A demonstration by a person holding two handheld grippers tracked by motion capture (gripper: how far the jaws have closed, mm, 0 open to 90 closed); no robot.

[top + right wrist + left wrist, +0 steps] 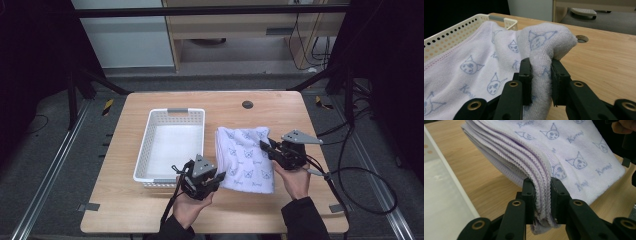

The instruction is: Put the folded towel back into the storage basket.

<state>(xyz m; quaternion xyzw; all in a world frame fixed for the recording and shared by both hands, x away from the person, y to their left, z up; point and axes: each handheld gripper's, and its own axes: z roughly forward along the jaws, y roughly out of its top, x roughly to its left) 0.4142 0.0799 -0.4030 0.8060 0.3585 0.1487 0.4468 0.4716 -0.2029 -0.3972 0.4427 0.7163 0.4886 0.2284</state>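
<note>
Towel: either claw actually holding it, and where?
Both. Left claw pinches the folded towel at its stacked, layered edge; right claw pinches a bunched-up fold on the opposite side.

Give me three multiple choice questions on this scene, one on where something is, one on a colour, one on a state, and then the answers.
1. Where does the white basket stand relative to the folded towel in the high view?
A. To its left
B. To its right
C. On top of it

2. What colour is the cartoon print on the towel?
A. Red
B. Blue-grey
C. Green

3. What is the left gripper doing?
A. Hanging open above the basket
B. Lying flat on the table
C. Shut on the towel's layered edge

Answers:
1. A, the basket sits left of the towel on the wooden table.
2. B, the faces and lettering print blue-grey on white.
3. C, its own view shows the stacked hems pinched between its jaws; the right gripper pinches a fold likewise.
</note>
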